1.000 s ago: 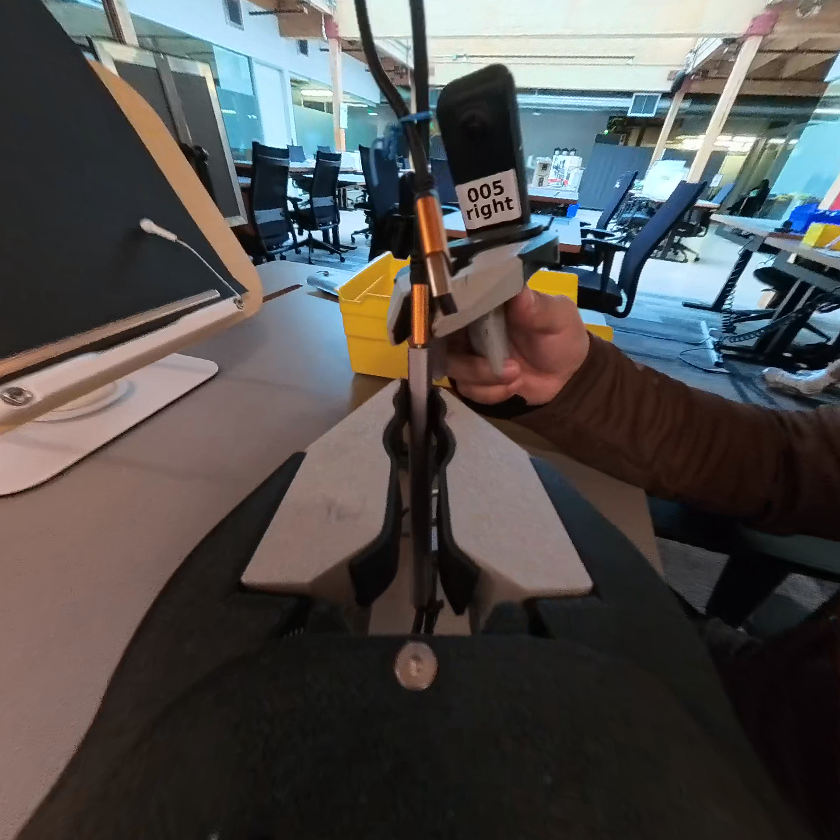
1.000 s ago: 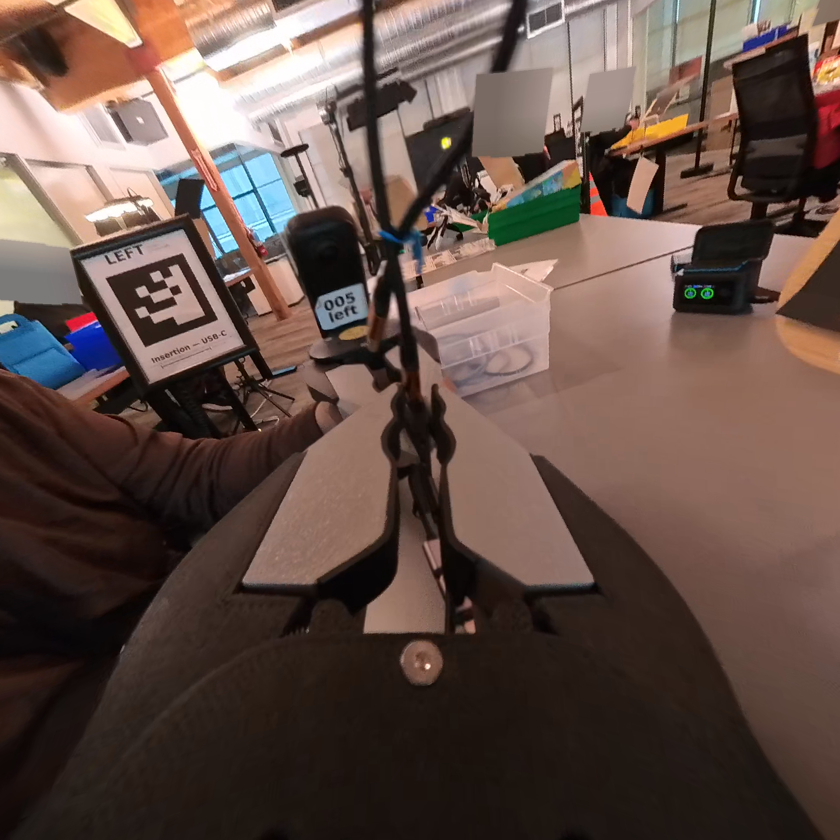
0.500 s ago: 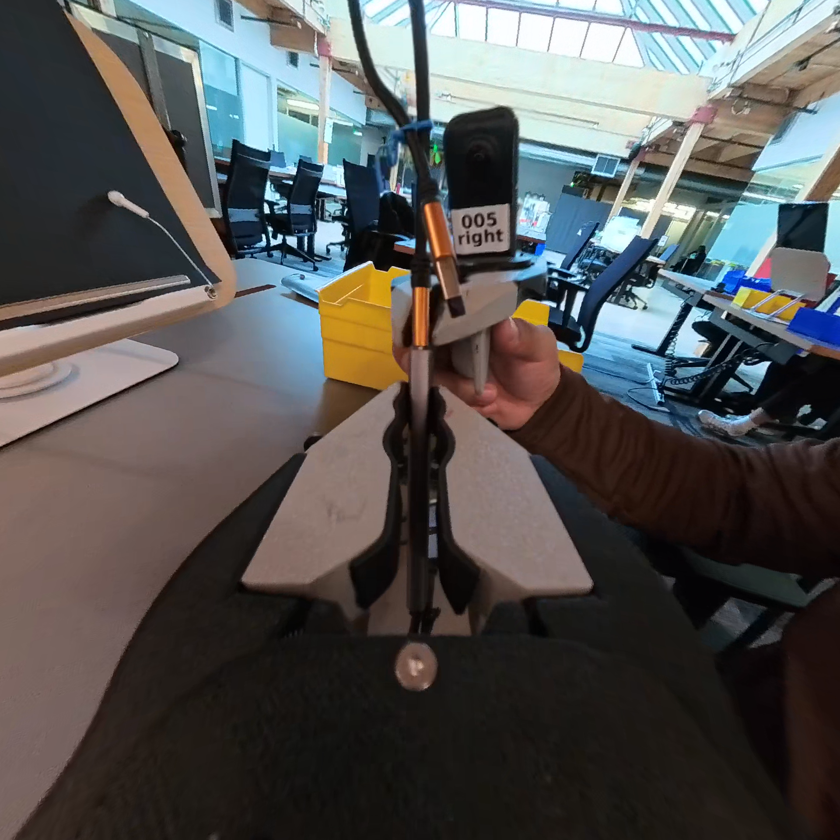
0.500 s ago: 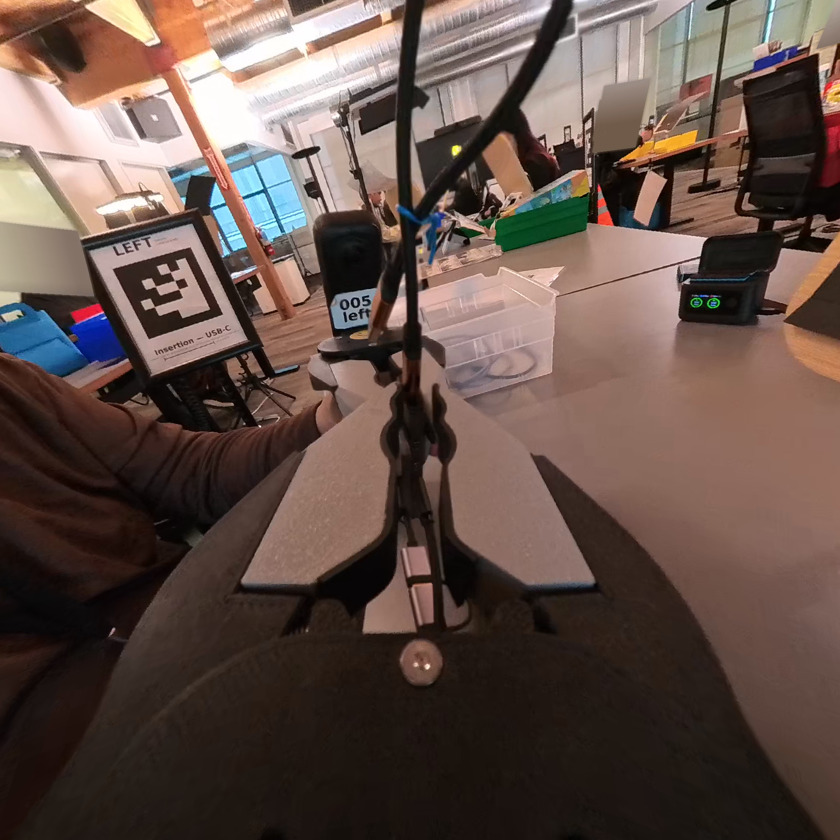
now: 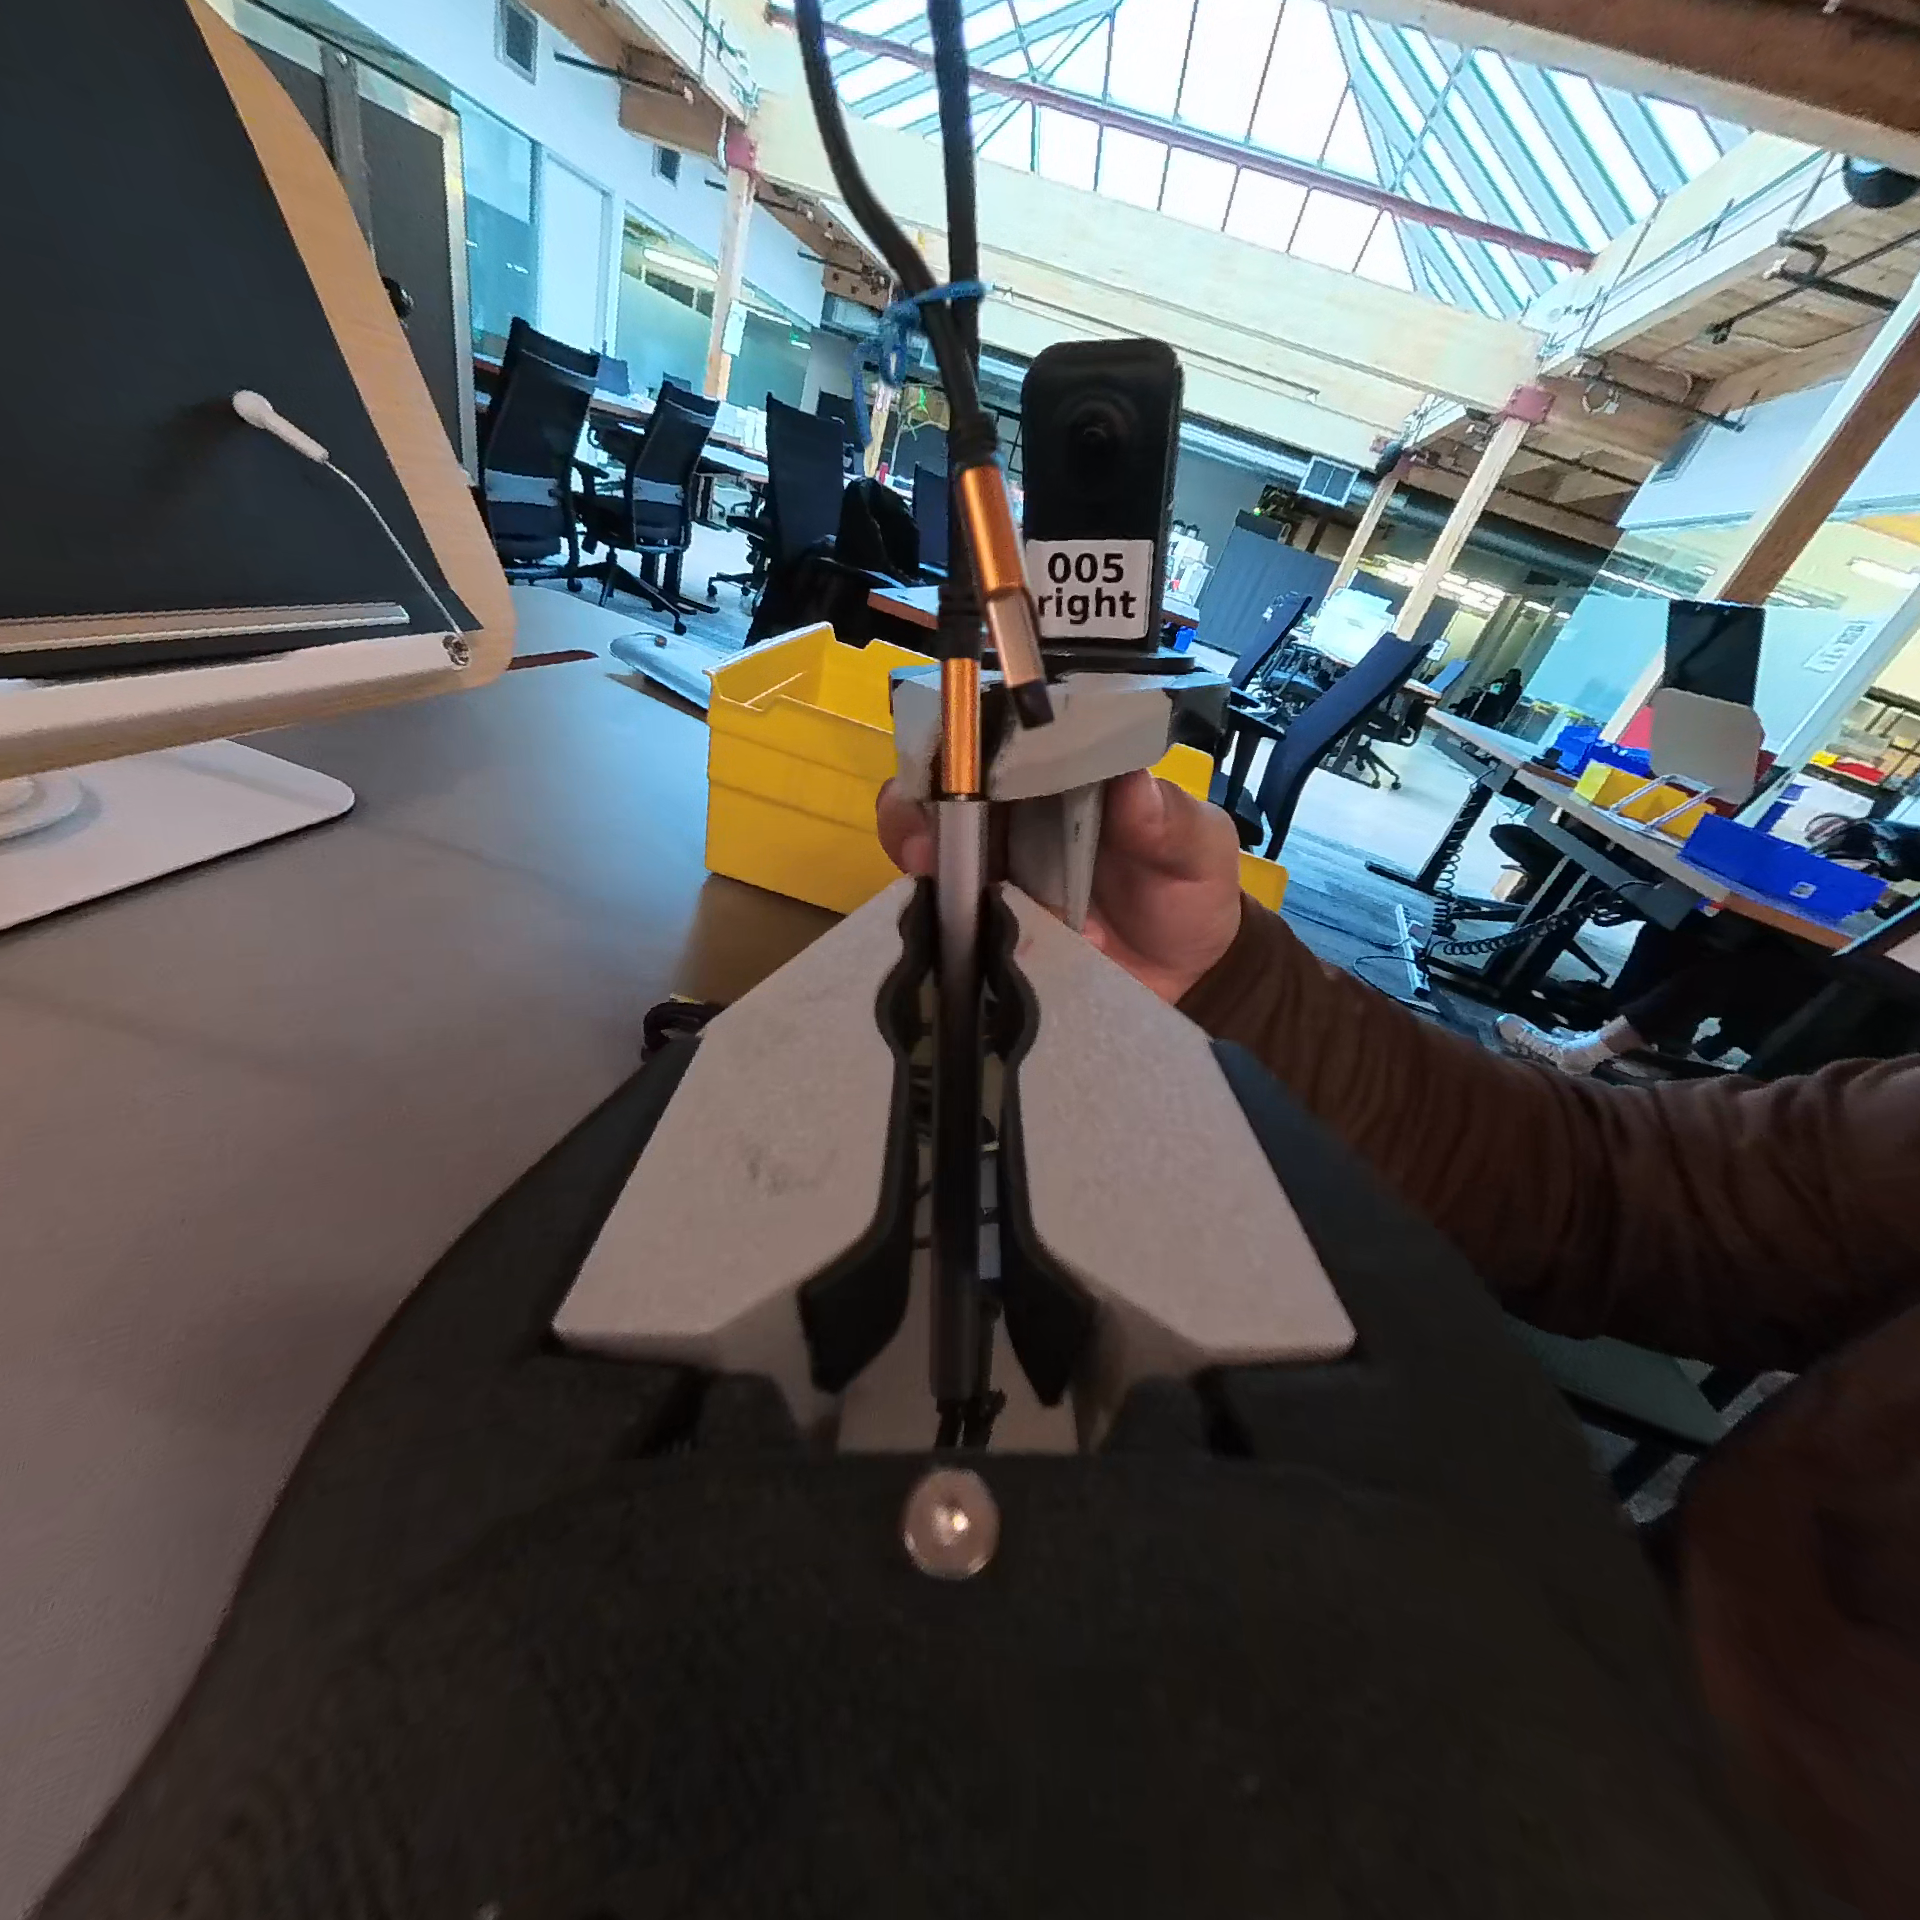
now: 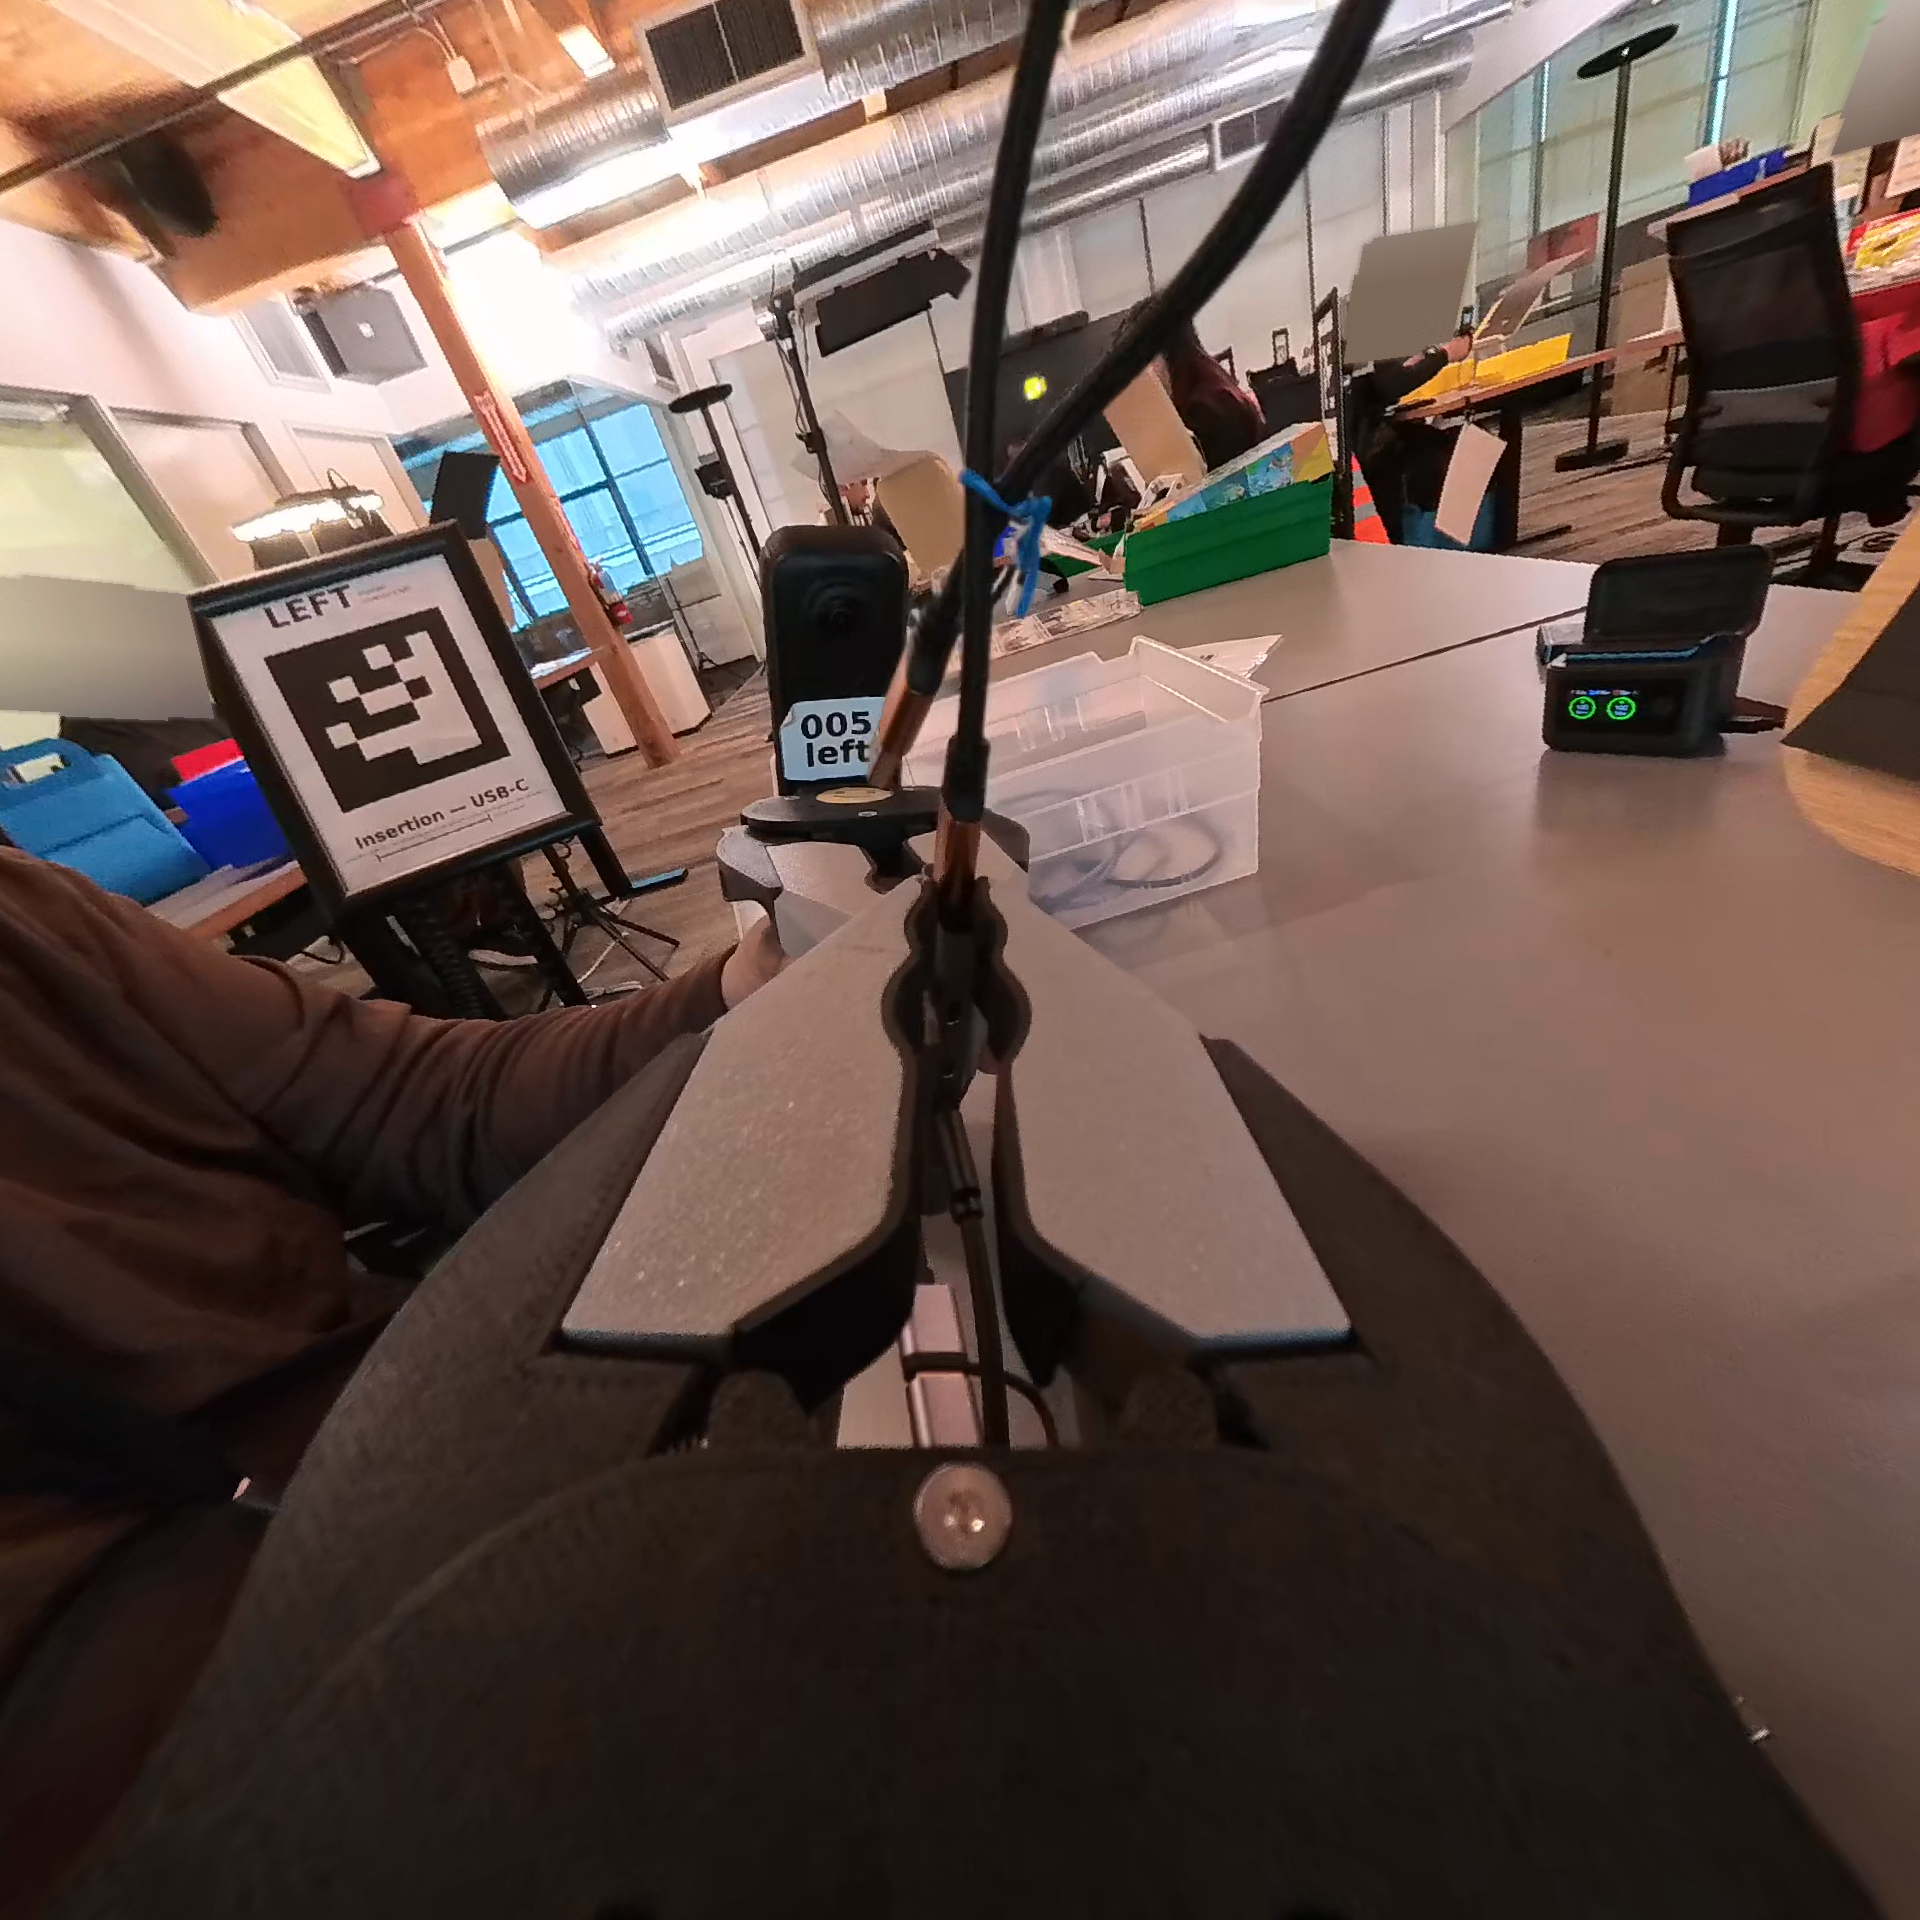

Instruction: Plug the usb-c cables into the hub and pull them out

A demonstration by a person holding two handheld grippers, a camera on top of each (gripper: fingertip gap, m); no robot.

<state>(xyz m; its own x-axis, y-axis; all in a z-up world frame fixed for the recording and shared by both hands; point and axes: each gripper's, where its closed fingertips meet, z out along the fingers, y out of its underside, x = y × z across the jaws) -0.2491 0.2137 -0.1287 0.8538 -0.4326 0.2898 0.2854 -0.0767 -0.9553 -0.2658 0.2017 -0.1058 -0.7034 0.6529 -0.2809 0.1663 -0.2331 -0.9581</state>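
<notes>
My left gripper (image 5: 958, 920) is shut on a slim silver hub (image 5: 961, 862) that runs along its fingers and sticks out past the tips. An orange usb-c plug (image 5: 958, 727) sits in the hub's far end. A second orange plug (image 5: 1000, 582) hangs loose beside it, tied to the first cable with a blue tie. My right gripper (image 6: 954, 920) faces the left one and is shut at the base of the plugged orange plug (image 6: 956, 857). The loose plug (image 6: 902, 717) dangles beyond. A silver piece (image 6: 935, 1371) shows between the finger bases. Black cables rise out of view.
The grey table (image 5: 312, 1039) holds a monitor on a white stand (image 5: 156, 790) at left and a yellow bin (image 5: 800, 769) behind the grippers. A clear plastic box (image 6: 1122, 769), a framed marker sign (image 6: 384, 717) and a small black device with green lights (image 6: 1642, 686) show in the right wrist view. Less than 4 cm separates the two grippers' tips.
Both grippers have tilted upward, so more ceiling shows. Hub, plugs and both grips look unchanged. The silver piece has come into view between the right finger bases.
</notes>
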